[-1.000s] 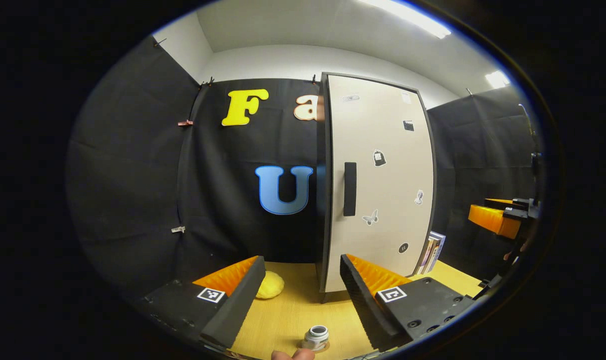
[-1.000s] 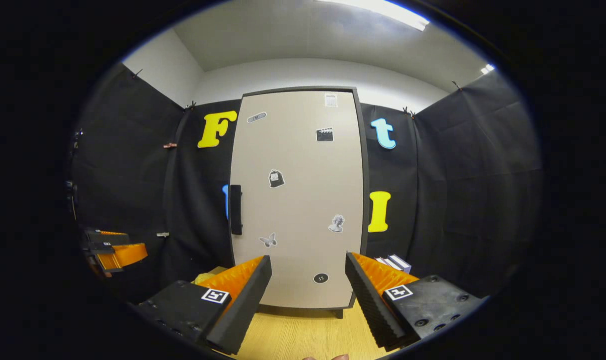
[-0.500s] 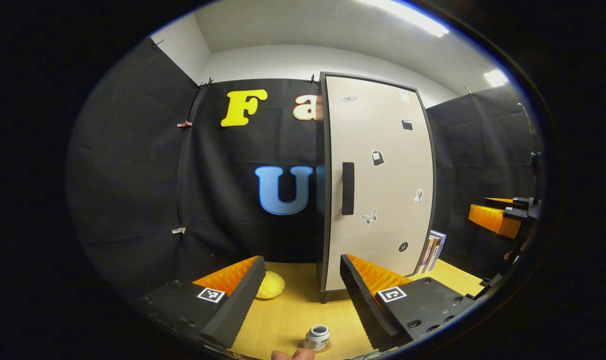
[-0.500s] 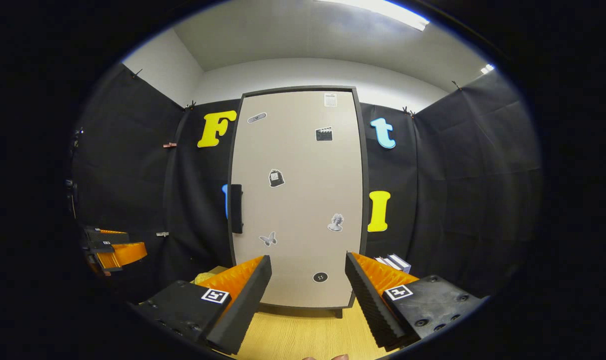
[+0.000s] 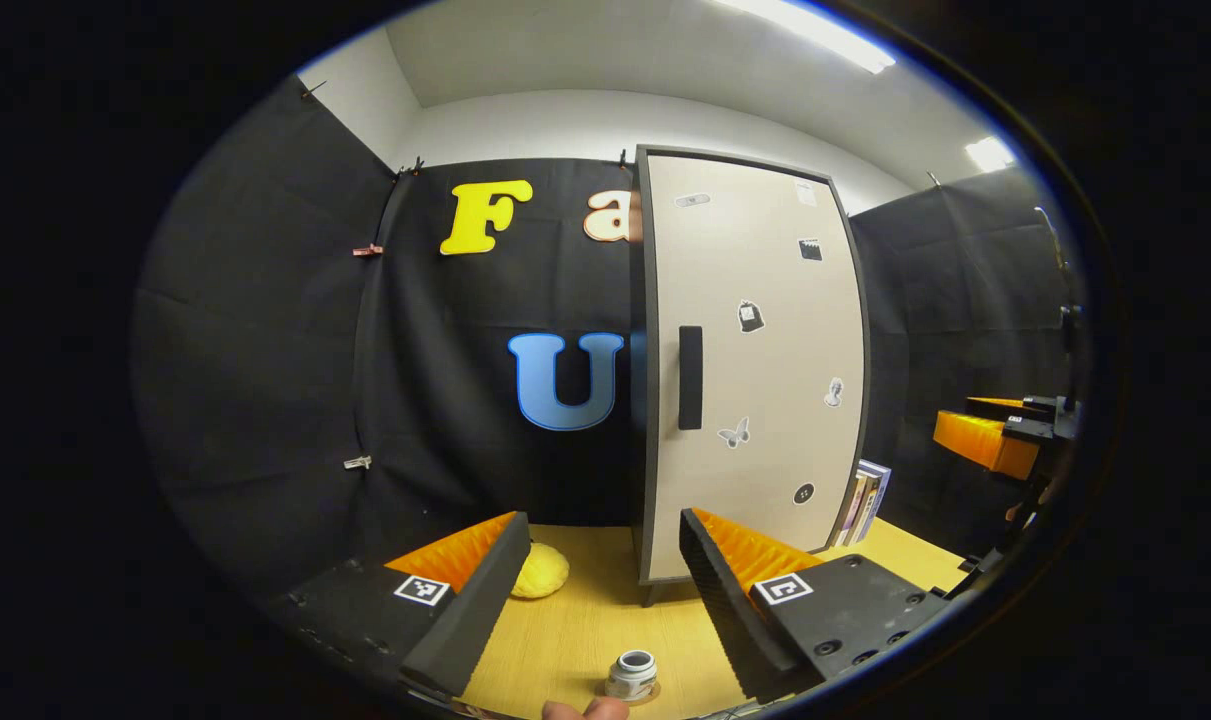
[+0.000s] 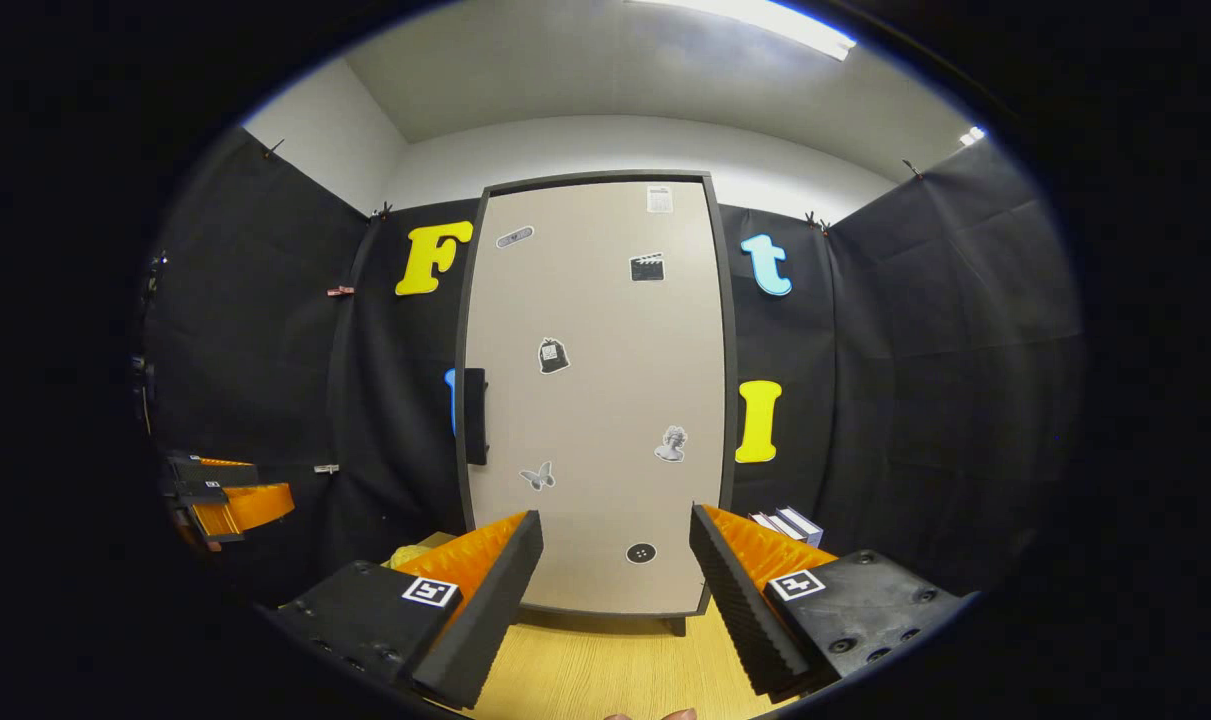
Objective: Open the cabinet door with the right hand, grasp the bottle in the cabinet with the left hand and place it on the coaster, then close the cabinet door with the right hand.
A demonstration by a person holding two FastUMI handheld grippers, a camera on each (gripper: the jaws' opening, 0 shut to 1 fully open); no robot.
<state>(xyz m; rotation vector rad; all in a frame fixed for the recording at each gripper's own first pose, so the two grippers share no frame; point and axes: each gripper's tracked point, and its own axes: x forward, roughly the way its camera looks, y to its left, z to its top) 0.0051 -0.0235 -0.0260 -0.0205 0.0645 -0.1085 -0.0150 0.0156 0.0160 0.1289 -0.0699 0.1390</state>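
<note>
Both jaws agape, empty; bottle upright on coaster; cabinet door closed.

Left gripper: sitting low over wooden table, jaws standing wide apart, holding nothing.
Bottle: standing upright on coaster near bottom edge, between the two fingers, touching neither; fingertip showing just beside it at the rim.
Cabinet: standing upright at back of table, door lying closed, dark handle running vertically near its left edge, small stickers dotting the front.
Yellow lump: resting on table left of cabinet foot, partly behind left finger.
Books: leaning just beside cabinet's right side.
Right gripper: hanging at far right, well apart from cabinet; whether open, not clear.
</note>
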